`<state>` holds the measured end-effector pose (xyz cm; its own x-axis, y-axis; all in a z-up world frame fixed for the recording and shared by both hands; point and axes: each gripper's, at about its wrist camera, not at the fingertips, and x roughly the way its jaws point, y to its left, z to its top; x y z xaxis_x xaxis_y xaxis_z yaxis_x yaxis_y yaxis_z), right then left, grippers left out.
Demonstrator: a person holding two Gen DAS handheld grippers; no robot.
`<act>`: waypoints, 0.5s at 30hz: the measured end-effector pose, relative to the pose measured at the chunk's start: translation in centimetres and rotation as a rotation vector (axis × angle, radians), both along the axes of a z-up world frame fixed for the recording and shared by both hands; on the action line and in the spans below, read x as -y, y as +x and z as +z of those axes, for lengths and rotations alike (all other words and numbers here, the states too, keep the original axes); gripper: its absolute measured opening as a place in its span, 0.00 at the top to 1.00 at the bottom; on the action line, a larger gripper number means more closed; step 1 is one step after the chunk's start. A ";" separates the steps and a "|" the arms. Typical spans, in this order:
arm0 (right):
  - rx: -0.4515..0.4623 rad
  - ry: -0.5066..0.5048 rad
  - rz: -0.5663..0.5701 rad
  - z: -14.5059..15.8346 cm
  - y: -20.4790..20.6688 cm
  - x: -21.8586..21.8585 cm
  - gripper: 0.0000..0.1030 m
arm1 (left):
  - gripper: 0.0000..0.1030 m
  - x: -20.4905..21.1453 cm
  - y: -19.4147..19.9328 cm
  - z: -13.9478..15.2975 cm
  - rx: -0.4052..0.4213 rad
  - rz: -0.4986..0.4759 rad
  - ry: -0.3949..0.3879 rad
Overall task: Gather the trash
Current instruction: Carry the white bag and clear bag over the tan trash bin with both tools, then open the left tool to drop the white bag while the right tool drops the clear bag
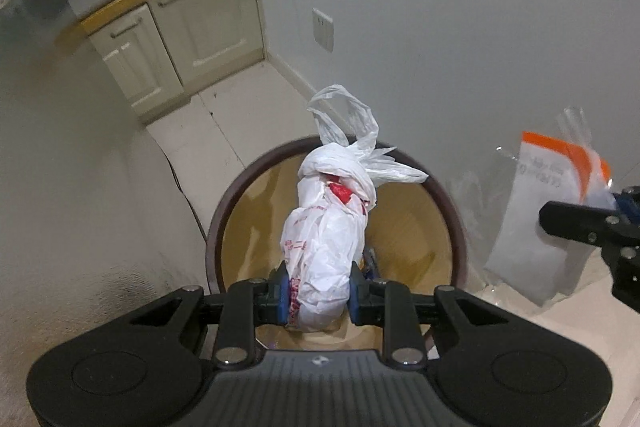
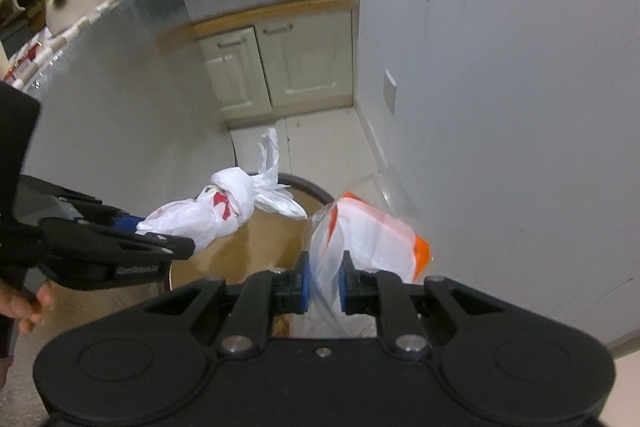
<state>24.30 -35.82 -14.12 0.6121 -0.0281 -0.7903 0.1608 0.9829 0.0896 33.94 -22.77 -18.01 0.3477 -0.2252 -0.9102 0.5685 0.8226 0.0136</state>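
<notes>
My left gripper [image 1: 318,291] is shut on a knotted white plastic bag with red print [image 1: 326,227] and holds it over the open mouth of a round brown bin [image 1: 224,211] lined in tan. The same bag shows in the right wrist view [image 2: 208,211], above the bin [image 2: 308,187]. My right gripper [image 2: 323,287] is shut on a clear plastic bag with an orange and white label [image 2: 372,243], held just right of the bin. That clear bag also shows at the right of the left wrist view [image 1: 536,211].
A white wall [image 1: 460,27] runs along the right with a switch plate [image 1: 323,29]. Cream cabinets [image 1: 192,27] under a cluttered counter stand at the far end of a narrow tiled floor. A grey counter side [image 2: 120,115] with a white teapot [image 2: 74,3] is on the left.
</notes>
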 end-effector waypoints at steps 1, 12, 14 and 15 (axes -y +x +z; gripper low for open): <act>-0.008 0.001 0.001 -0.4 0.3 0.0 0.86 | 0.73 0.1 0.4 -0.4 -0.010 -0.005 0.006; -0.089 0.069 0.000 -3.8 3.9 -0.6 0.86 | 0.72 1.6 2.6 -3.0 -0.072 -0.050 0.067; -0.104 0.082 -0.002 -4.5 4.5 -0.8 0.86 | 0.72 1.9 2.7 -3.7 -0.089 -0.054 0.087; -0.111 0.089 -0.002 -4.7 4.9 -0.9 0.86 | 0.72 2.0 2.7 -4.0 -0.090 -0.055 0.098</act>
<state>29.22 -34.94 -18.81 0.5209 0.0443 -0.8525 0.1761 0.9716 0.1580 36.67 -24.73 -22.05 0.2528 -0.1504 -0.9558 0.6155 0.7872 0.0389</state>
